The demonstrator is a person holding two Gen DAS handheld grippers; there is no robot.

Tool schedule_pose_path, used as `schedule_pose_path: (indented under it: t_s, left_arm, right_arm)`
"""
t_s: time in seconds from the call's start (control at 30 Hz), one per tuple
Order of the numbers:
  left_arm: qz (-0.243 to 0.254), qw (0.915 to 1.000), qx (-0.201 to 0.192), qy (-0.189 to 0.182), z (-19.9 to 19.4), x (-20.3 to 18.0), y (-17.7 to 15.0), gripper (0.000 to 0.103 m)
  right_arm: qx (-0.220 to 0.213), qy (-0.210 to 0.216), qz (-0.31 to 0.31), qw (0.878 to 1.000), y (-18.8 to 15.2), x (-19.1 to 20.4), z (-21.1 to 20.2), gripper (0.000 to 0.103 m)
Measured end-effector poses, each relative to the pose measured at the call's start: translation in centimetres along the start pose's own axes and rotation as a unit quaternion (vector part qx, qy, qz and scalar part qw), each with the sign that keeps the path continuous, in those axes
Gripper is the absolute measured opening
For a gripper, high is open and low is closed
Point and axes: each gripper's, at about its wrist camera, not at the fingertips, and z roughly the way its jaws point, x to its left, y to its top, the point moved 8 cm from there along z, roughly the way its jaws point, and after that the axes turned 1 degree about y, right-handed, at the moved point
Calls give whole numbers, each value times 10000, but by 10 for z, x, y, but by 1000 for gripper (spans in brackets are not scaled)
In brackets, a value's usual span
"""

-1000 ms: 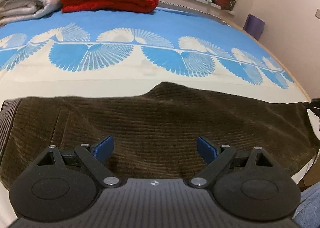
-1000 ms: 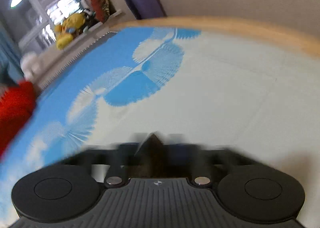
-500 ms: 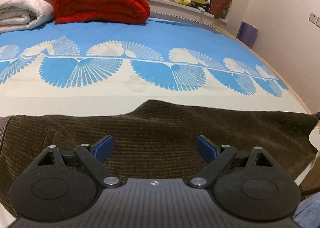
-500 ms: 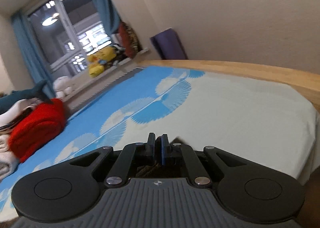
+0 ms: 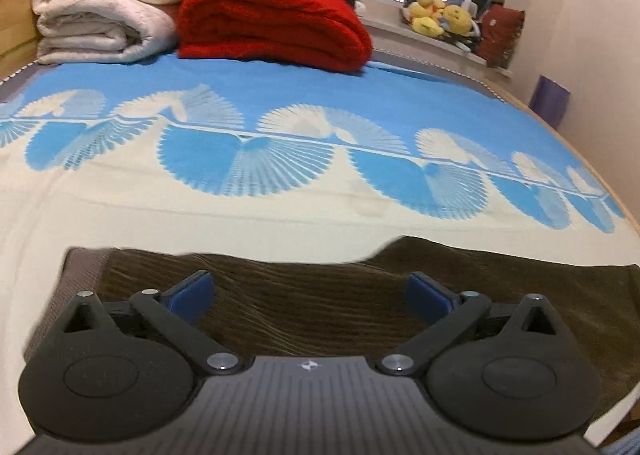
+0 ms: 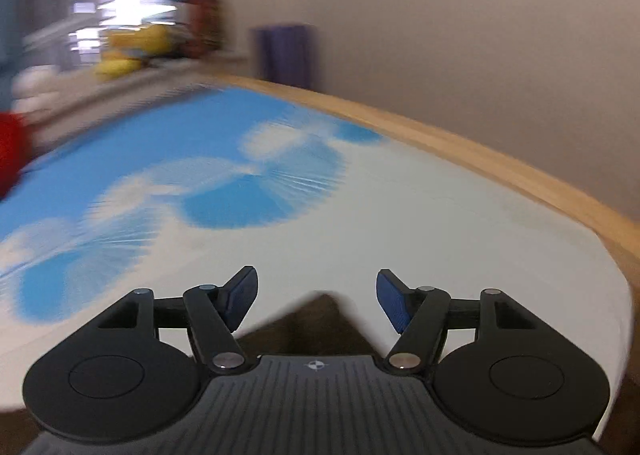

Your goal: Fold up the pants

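Pants (image 5: 360,295), brown corduroy, lie flat along the near edge of the bed (image 5: 120,215), stretched across the left wrist view with the ribbed waistband at the left end and the legs running off to the right. Left hand-held gripper (image 5: 310,293) hangs just above the cloth with its jaws opening to full spread; corduroy shows beneath the gap, but the pads press on nothing. Right hand-held gripper (image 6: 316,301) is opening too, and a brown corner of the pants sits loose in the gap between its blue pads, touched by neither. That view is blurred by motion. By the look of it the garment is laid out lengthwise, legs seemingly stacked, and both grips are being let go, so the laying-out step appears finished. The next move probably calls for pinching the hem end and carrying it over toward the waistband, keeping the edges lined up.
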Motion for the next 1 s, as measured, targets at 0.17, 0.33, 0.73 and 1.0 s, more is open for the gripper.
schedule_pose_path:
  t_s: [0.17, 0.33, 0.73, 1.0]
  left_arm:
    - [-436, 9989, -157, 88, 7, 34, 13, 103]
    - [-394, 9985, 210, 301, 21, 59, -2, 103]
    - [-214, 9983, 469, -279, 18, 83, -12, 102]
    - [-1109, 9935, 204, -142, 4, 110, 3, 103]
  right_arm:
    - [672, 1983, -347, 9772, -15, 150, -49, 54]
    - [1134, 2888, -1129, 9439, -55, 313, -63, 30]
    - [1639, 3261, -2714, 8906, -155, 481, -20, 30]
    - [1744, 3599, -2798, 8728, -170, 472, -35, 31]
